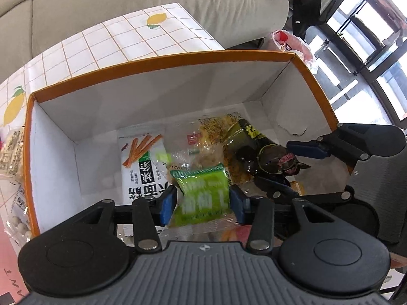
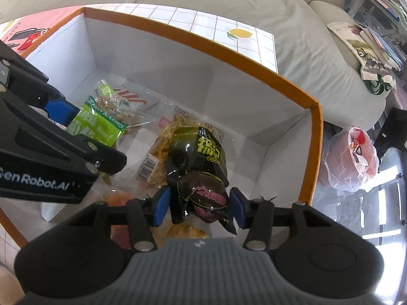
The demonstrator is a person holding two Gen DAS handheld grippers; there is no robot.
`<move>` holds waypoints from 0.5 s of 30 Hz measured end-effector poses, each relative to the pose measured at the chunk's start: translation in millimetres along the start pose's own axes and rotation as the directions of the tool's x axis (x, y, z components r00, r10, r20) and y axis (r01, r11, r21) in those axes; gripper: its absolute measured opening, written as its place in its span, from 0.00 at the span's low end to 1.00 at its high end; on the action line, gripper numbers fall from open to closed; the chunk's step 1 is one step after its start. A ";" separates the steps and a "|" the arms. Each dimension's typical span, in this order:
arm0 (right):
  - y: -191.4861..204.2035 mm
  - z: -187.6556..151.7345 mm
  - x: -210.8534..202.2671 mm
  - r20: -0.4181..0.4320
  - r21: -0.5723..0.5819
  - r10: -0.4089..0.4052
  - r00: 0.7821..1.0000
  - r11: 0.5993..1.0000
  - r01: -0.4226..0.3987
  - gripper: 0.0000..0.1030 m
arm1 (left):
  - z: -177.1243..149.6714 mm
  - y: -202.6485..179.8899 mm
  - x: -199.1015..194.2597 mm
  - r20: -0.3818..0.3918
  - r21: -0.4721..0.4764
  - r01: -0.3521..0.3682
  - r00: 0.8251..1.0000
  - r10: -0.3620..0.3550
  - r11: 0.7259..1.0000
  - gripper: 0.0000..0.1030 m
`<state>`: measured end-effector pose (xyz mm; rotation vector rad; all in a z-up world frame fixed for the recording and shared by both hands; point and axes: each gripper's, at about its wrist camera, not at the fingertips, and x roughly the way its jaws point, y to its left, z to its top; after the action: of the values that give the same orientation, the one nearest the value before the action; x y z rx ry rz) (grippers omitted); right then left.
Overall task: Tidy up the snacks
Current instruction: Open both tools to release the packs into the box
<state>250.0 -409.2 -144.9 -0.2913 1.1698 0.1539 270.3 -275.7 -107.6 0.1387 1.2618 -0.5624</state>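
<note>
Grey sofa point(image 1: 127, 12) cushions fill the background, and before them stands a bench point(image 1: 101, 43) under a white checked cloth printed with lemons. On it sits an open box point(image 1: 178, 61) with an orange rim and white inner walls.

Both tools point steeply down into the box. In the left wrist view the left tool point(image 1: 202, 204) has its blue pads apart, with a green packet point(image 1: 203, 198) between them; the pads sit right at its sides, but no squeeze shows. The right tool point(image 2: 199, 207) enters that view at 3 o'clock.

In the right wrist view the right tool's pads also stand apart, either side of a black packet point(image 2: 198, 157) that lies on the heap in the box. At 11 o'clock from the green packet lies a white packet point(image 1: 137, 157) printed with orange sticks. A yellow packet point(image 1: 216, 127) lies at 12 o'clock, partly under the black one. Outside the box, at 3 o'clock in the right wrist view, a pink bag point(image 2: 351, 157) sits on the floor.
</note>
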 end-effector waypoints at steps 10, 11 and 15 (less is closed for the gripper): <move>2.9 5.9 -15.4 0.019 0.004 -0.021 1.000 1.000 0.021 0.65 | -2.6 0.4 -27.0 0.052 0.005 -0.002 0.999 0.002 1.000 0.73; 2.2 6.0 -17.6 0.022 0.010 -0.029 0.999 1.000 0.028 0.68 | -4.2 0.5 -31.3 0.056 0.003 -0.001 0.998 0.000 1.000 0.73; 4.6 2.9 -35.3 0.052 0.048 -0.048 0.997 0.998 0.045 0.72 | -16.7 0.1 -54.1 0.087 0.007 0.003 0.996 -0.004 1.000 0.73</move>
<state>237.7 -402.9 -112.0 -0.2716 1.1113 0.0929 245.7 -251.4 -62.8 0.1165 1.1753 -0.5701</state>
